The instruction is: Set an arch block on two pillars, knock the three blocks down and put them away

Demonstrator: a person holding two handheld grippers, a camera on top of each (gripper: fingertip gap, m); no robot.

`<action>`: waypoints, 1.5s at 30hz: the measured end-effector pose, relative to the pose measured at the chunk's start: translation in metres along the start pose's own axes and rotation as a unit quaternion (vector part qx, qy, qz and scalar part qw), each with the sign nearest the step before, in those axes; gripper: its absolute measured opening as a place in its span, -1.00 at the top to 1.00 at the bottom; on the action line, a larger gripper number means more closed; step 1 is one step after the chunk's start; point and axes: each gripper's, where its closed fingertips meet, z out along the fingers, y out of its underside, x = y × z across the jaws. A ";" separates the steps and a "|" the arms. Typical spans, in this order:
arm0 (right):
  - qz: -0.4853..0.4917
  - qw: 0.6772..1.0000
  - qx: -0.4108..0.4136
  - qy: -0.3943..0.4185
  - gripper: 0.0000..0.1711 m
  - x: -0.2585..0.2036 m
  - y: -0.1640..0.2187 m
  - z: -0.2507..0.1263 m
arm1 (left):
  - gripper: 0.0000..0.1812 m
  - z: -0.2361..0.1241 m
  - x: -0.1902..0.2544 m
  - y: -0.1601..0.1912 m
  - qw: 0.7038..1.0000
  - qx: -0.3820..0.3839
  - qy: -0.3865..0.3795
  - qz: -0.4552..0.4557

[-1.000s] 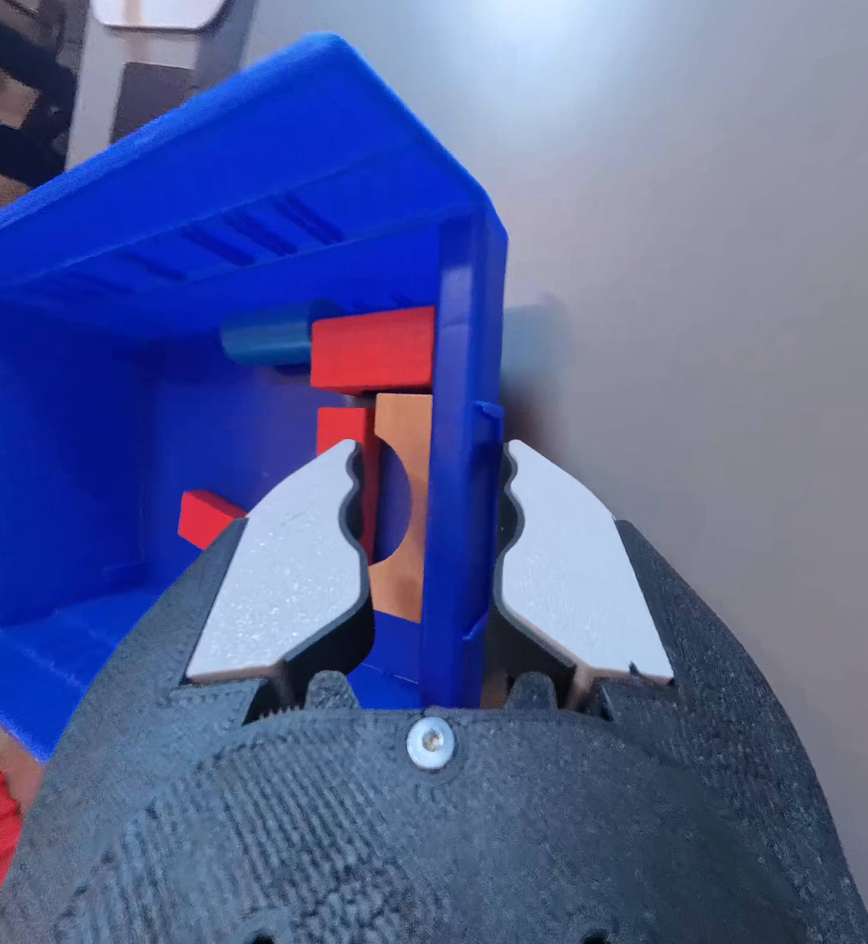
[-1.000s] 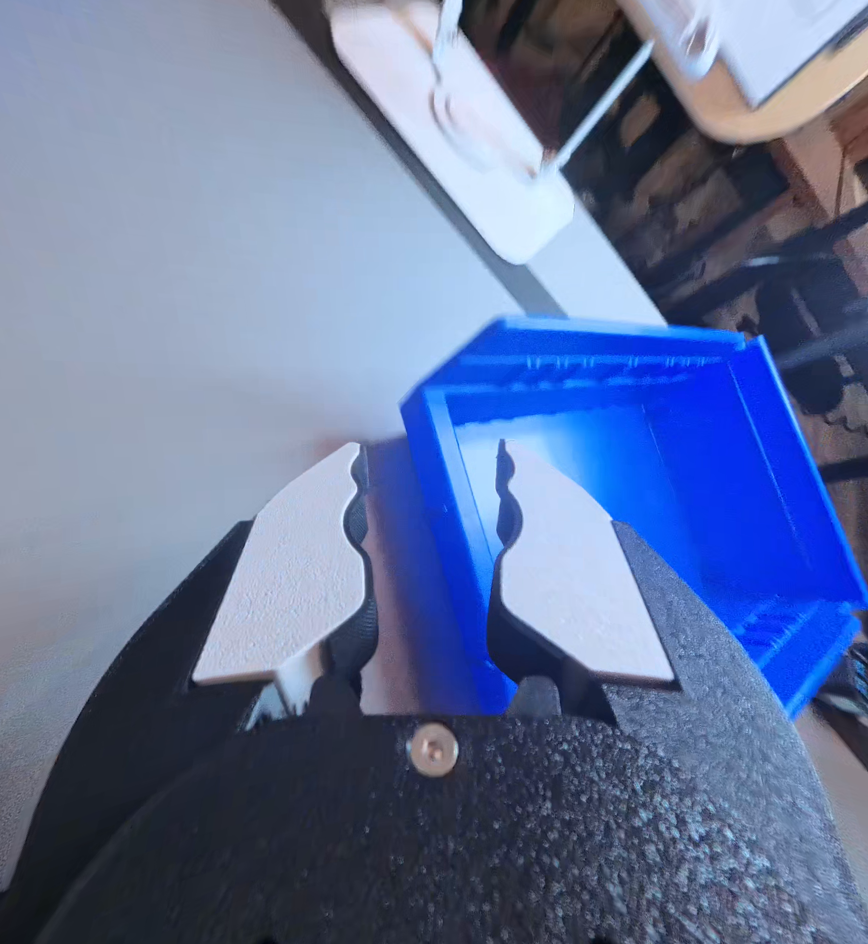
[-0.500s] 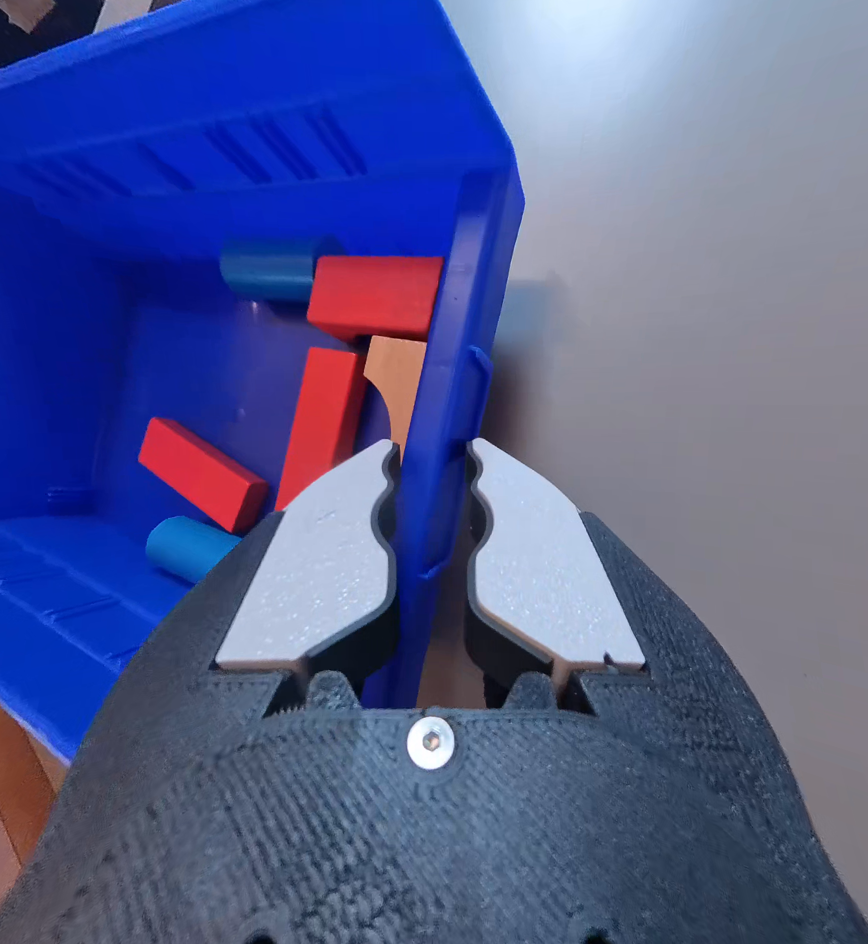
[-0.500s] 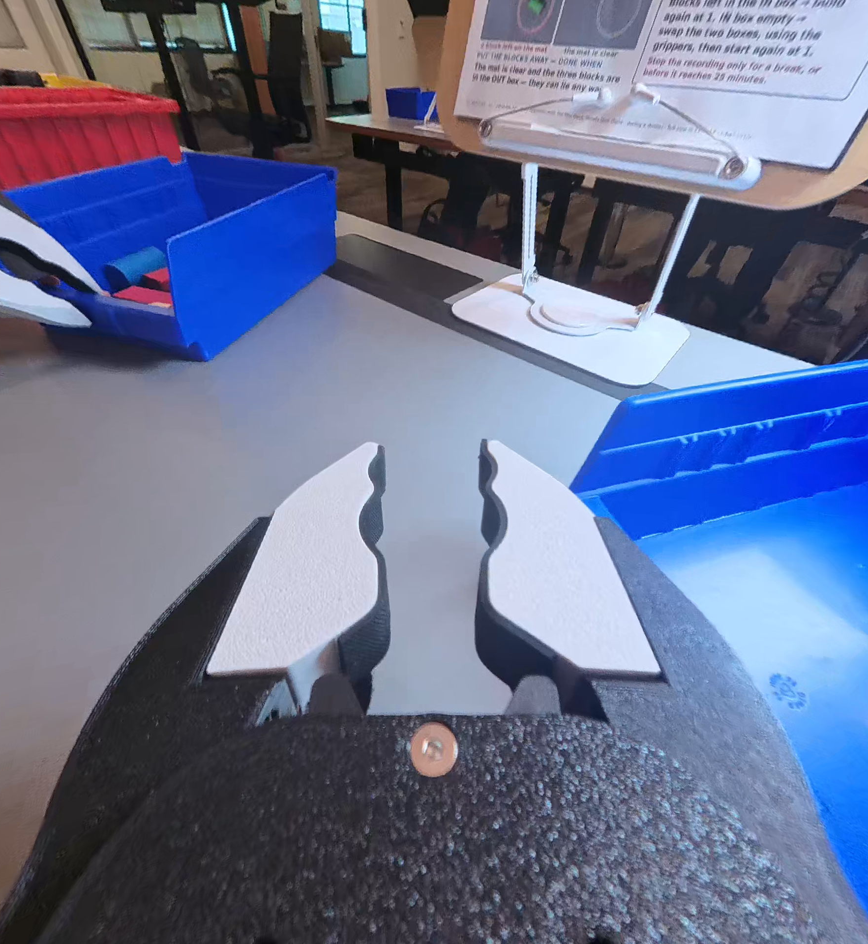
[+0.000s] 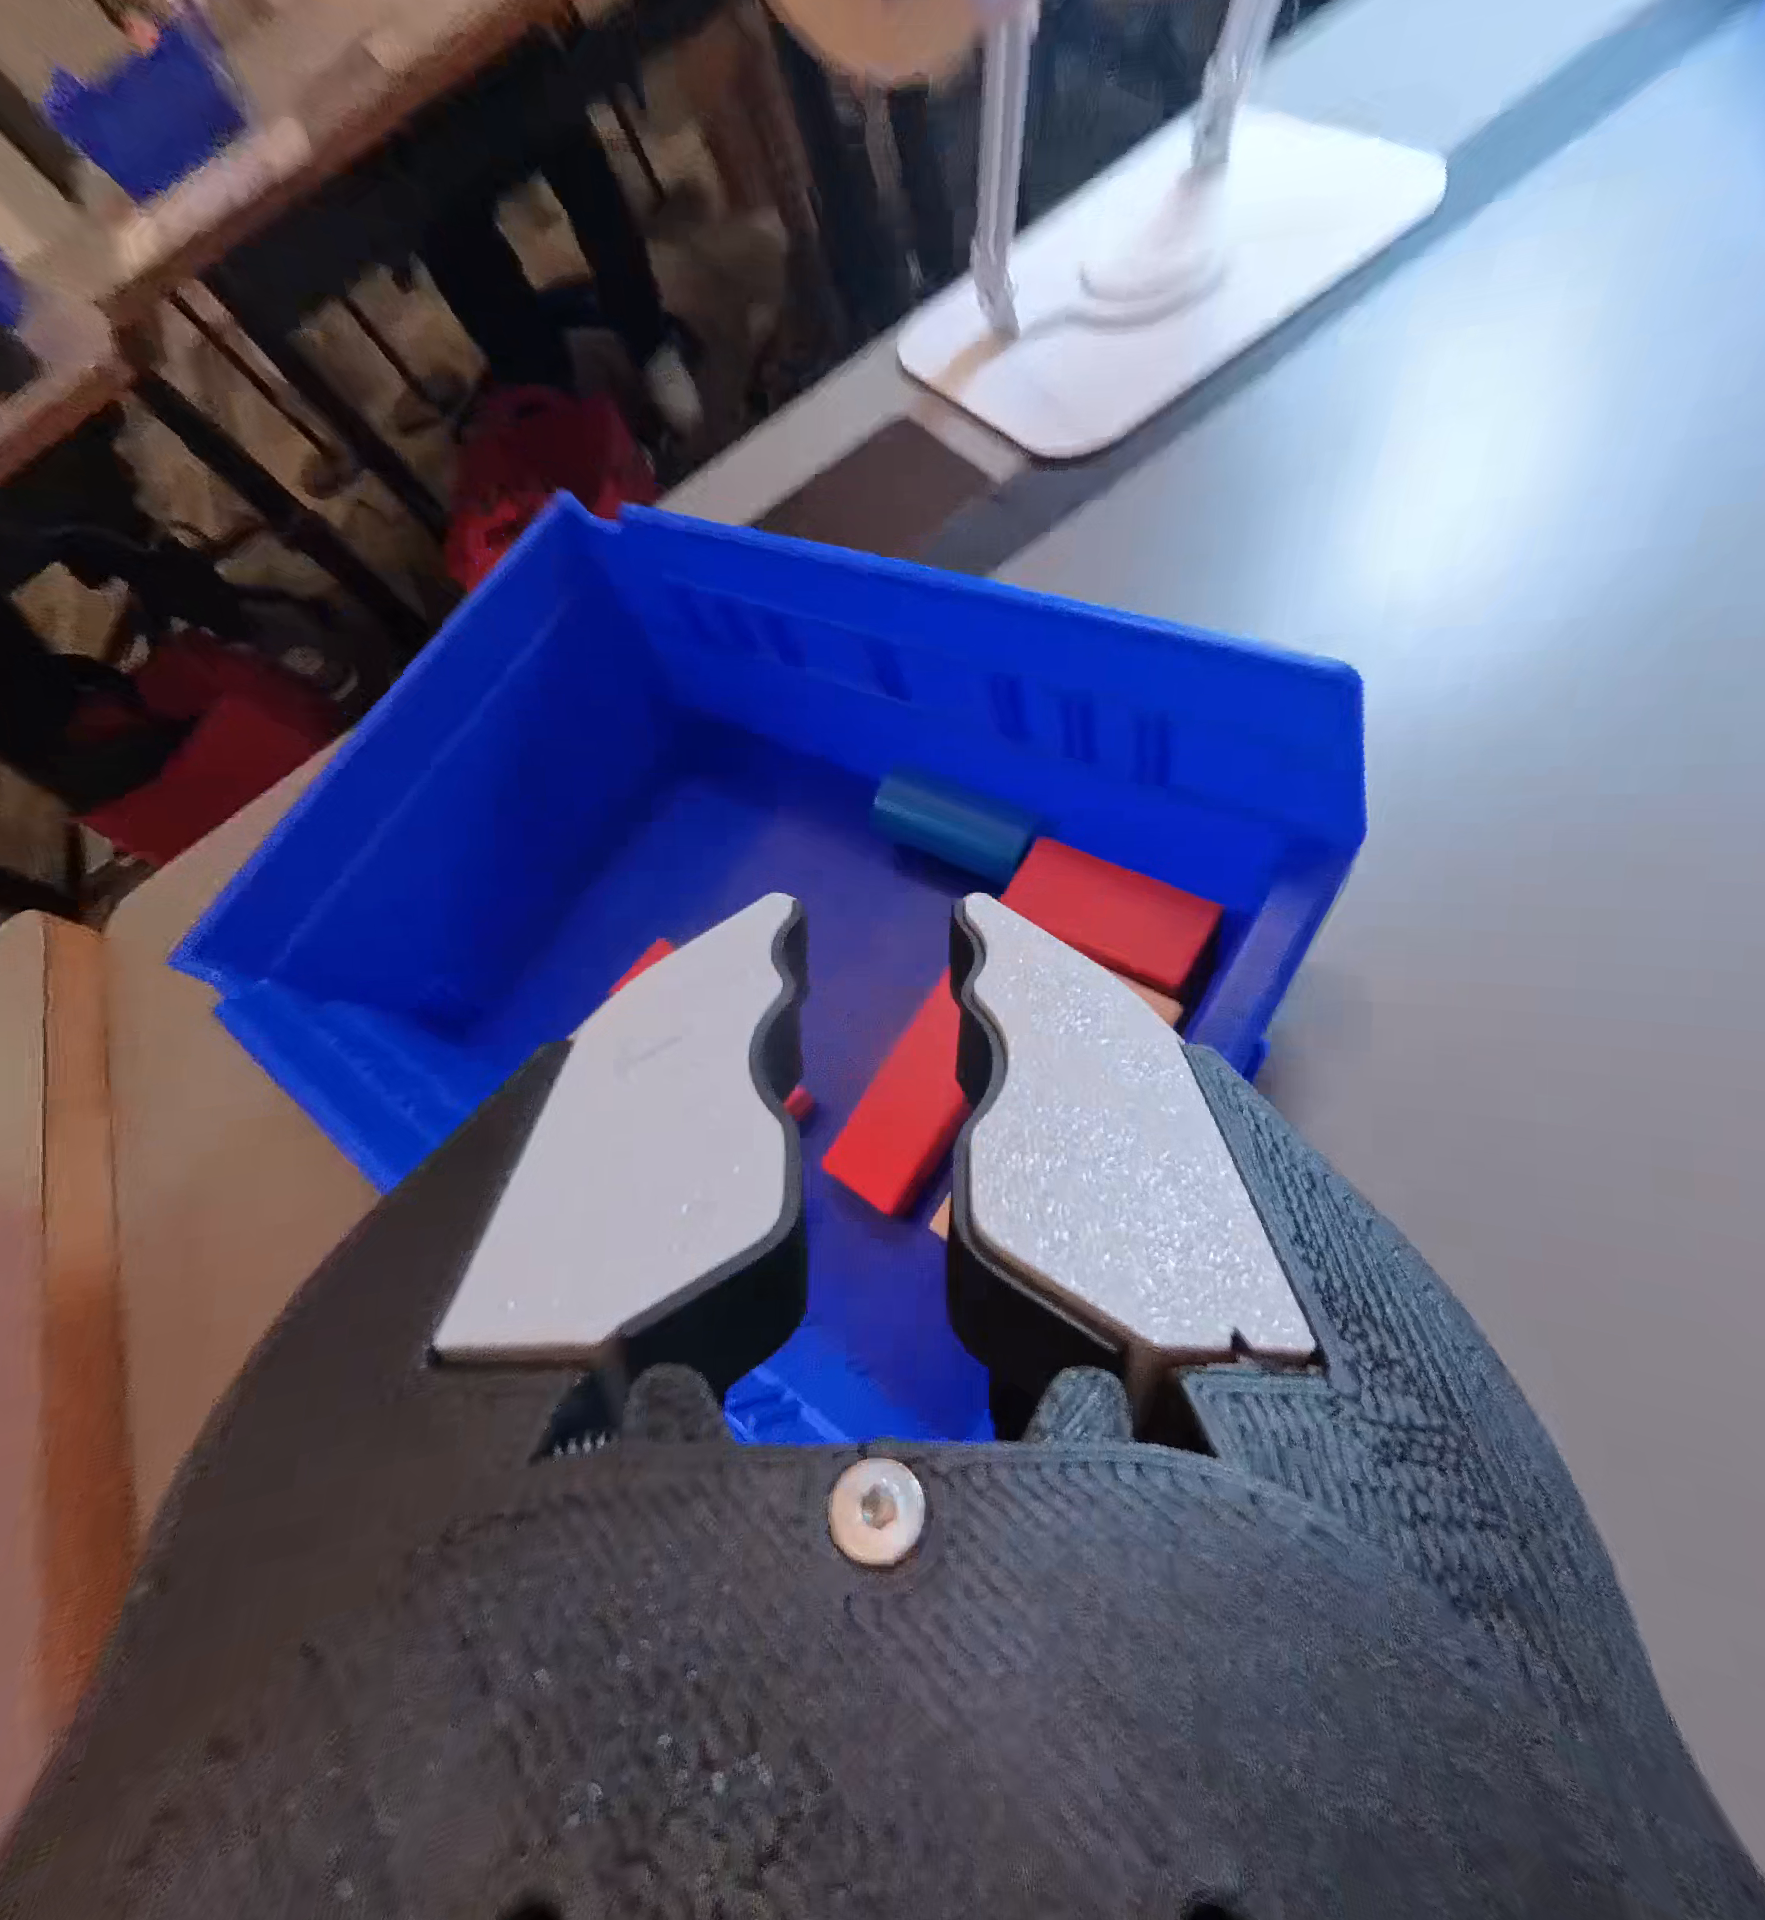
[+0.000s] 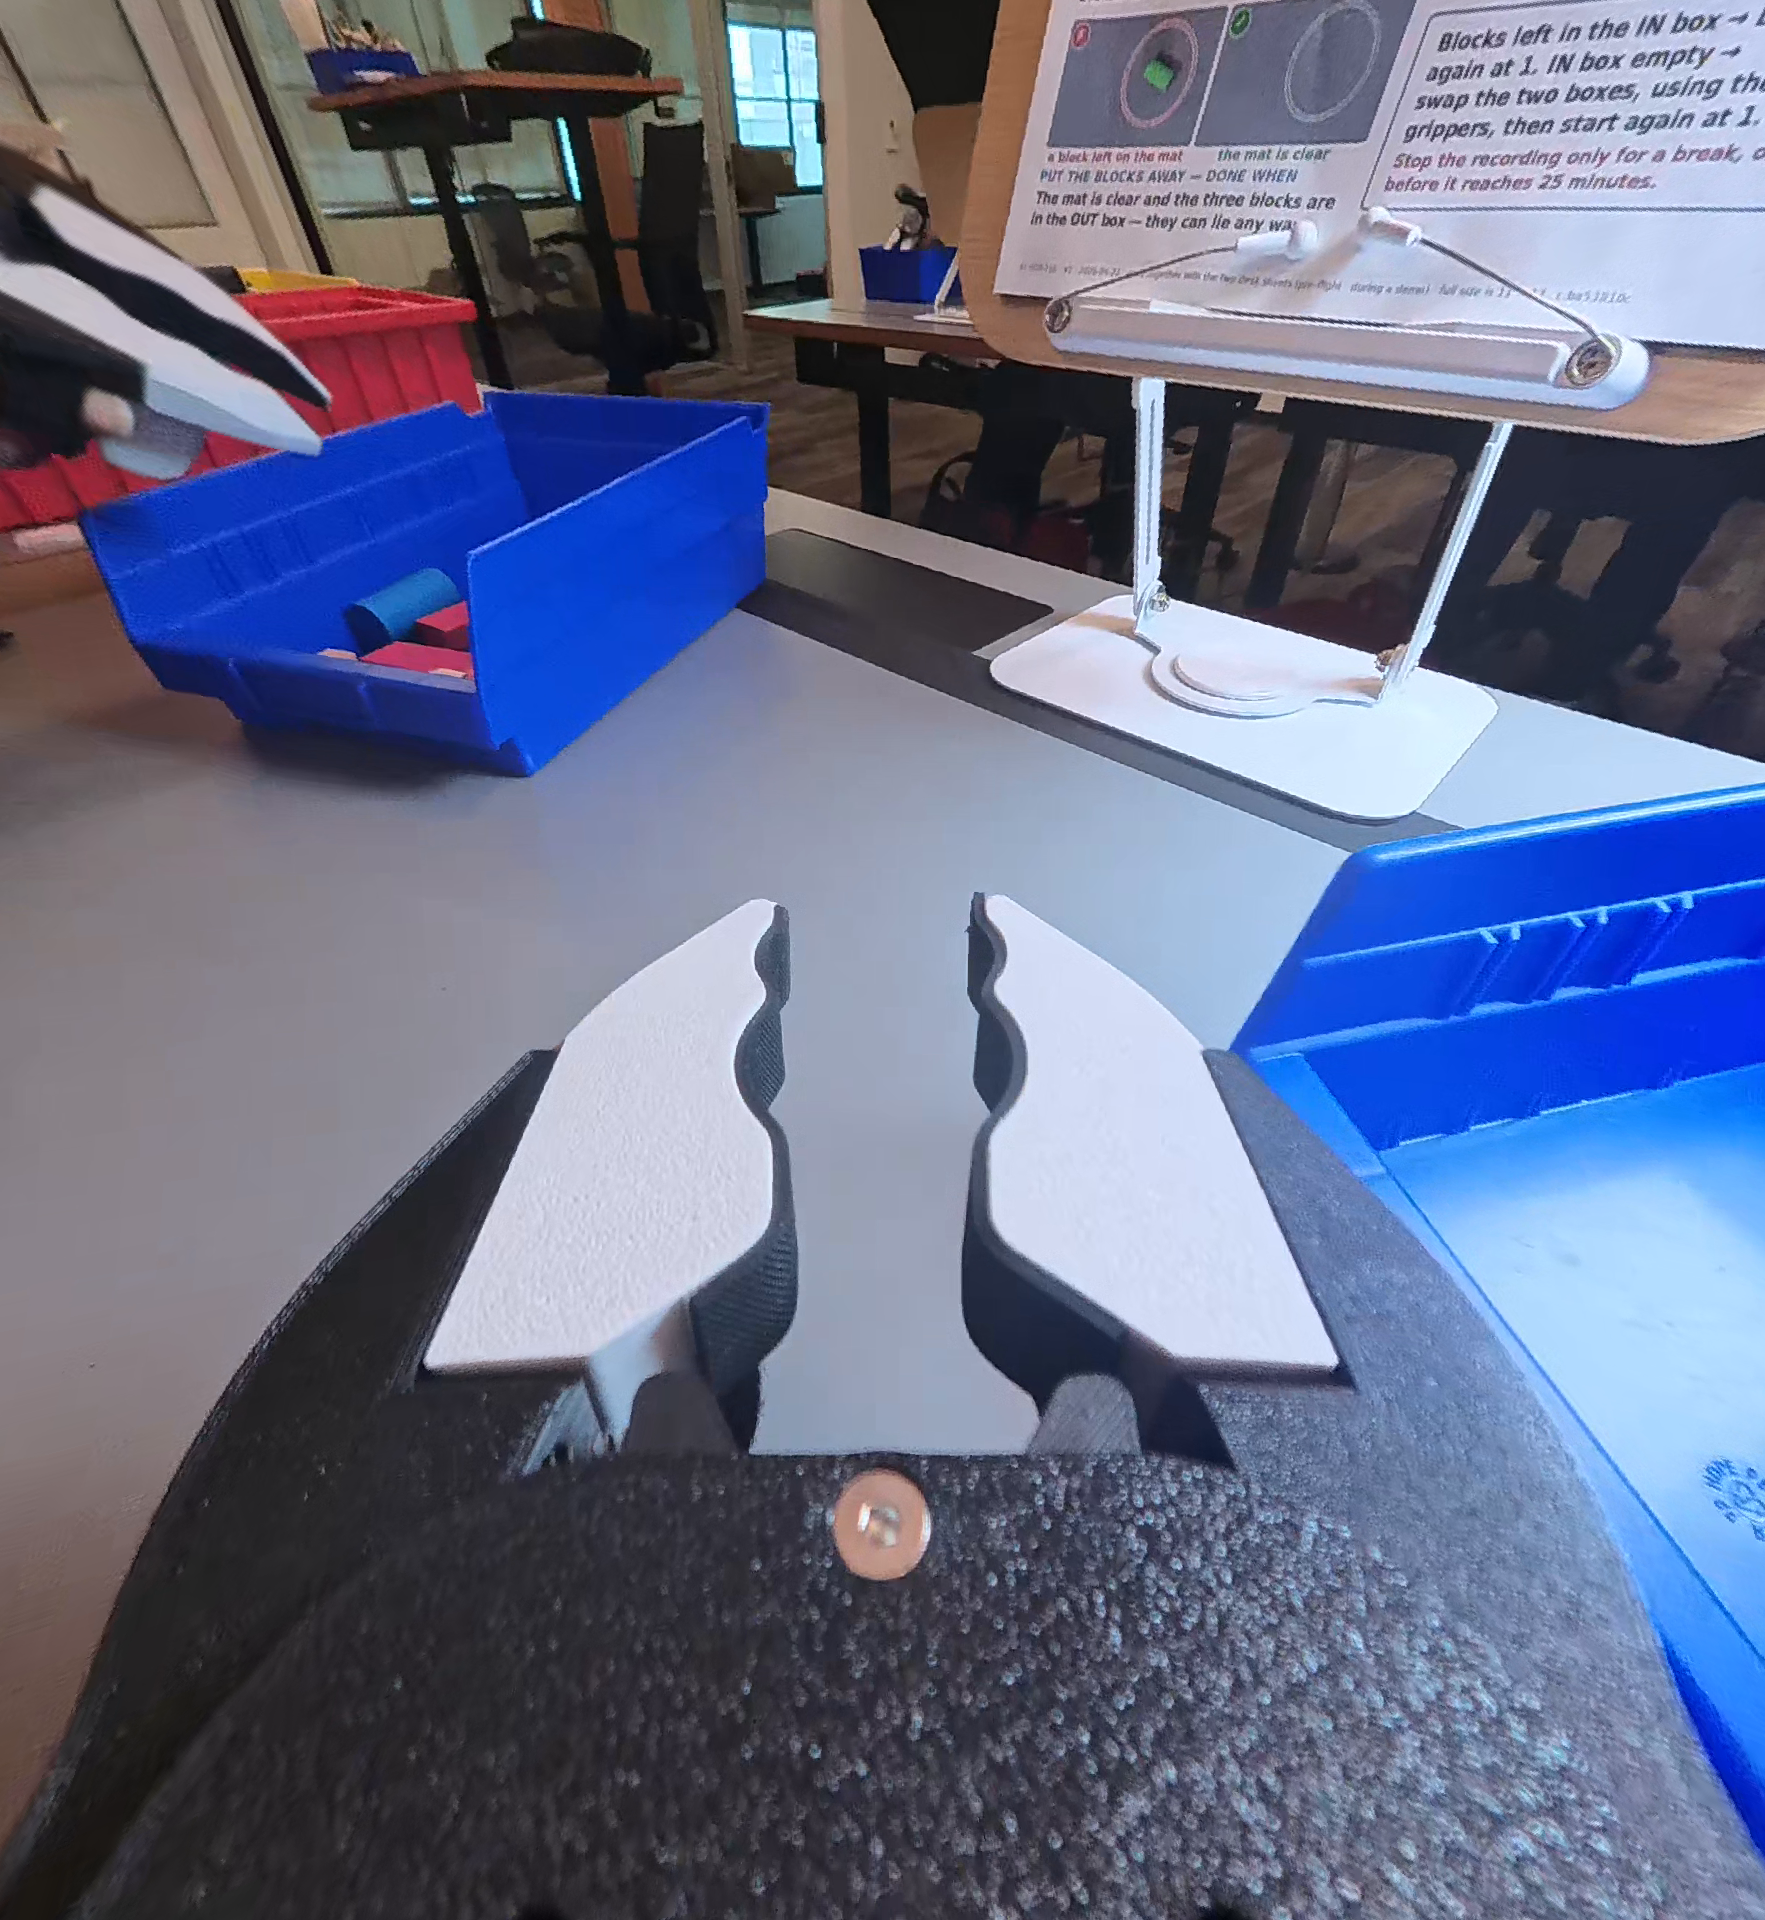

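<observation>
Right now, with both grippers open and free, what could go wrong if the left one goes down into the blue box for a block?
1. In the blue box the red blocks and the blue cylinder crowd one corner; the left gripper may catch two at once or strike the wall.
2. The pale block lies mostly hidden under a red one, so it is hard to grasp.
3. The right gripper is close beside the second blue box and could bump its rim.

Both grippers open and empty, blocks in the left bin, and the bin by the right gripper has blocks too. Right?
Not quite. The bin beside the right gripper is empty as far as the right wrist view shows: only bare blue floor. The rest holds: the left gripper and the right are open and empty, and the blocks lie in the left bin.
</observation>
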 end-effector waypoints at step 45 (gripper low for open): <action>-0.307 0.850 -0.288 -0.316 0.61 -0.134 -0.011 0.028 | 0.65 0.002 0.280 -0.071 0.890 0.149 0.416 0.110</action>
